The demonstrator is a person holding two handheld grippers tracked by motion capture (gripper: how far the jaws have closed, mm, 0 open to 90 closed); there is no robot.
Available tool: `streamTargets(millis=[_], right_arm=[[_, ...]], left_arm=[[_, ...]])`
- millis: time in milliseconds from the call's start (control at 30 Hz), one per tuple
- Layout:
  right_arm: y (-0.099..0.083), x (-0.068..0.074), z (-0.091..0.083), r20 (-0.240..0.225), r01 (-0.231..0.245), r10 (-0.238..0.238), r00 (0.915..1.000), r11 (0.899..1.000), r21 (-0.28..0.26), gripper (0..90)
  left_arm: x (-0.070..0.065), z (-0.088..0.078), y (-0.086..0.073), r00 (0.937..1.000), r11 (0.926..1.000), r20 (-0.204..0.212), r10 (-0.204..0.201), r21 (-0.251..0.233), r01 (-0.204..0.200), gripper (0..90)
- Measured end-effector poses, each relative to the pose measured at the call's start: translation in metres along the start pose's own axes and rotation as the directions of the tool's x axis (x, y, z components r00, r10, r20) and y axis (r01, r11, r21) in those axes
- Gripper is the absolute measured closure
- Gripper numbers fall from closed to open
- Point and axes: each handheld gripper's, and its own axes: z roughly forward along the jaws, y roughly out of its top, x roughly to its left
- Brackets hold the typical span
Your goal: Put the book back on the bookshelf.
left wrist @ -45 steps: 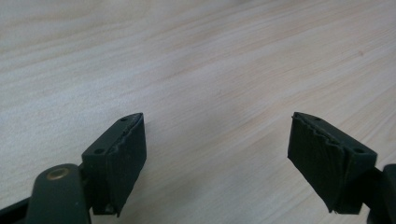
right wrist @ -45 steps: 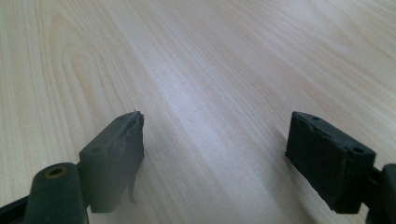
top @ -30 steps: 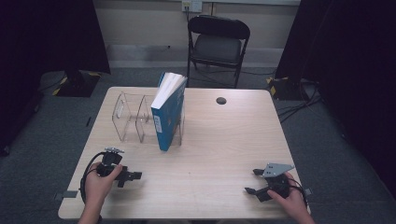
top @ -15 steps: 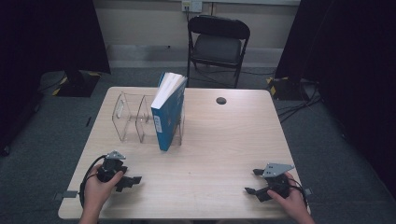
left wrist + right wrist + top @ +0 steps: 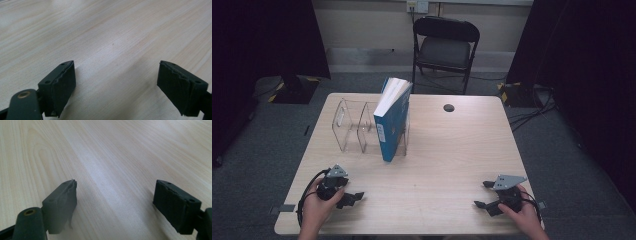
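Both grippers rested at the near table edge, book upright in the clear rack

The blue book (image 5: pixel 392 122) is stood in the clear acrylic rack (image 5: pixel 357 125), its spine edge toward the person. From the left gripper (image 5: pixel 349 199) it is found at about one o'clock; from the right gripper (image 5: pixel 482 197) at about eleven, farther off, so the left hand is judged nearer. The left jaws have just been opening and are held apart over bare table (image 5: pixel 437 165); the right jaws are likewise apart, nothing between.
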Motion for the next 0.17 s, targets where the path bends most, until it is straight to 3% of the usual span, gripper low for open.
streamTargets(millis=[100, 167], right_arm=[[0.0, 0.0, 0.0001, 0.003, -0.002, 0.002, 1.0, 1.0, 0.001, 17.8], [0.0001, -0.0001, 0.0, 0.007, -0.003, 0.003, 1.0, 1.0, 0.003, 17.4]], left_arm=[[-0.0026, 0.0006, -0.0029, 0.9995, 0.9996, -0.016, 0.026, -0.013, -0.027, 14.7], [-0.0036, 0.0011, -0.0038, 0.9997, 0.9996, -0.014, 0.022, -0.019, -0.022, 14.7]])
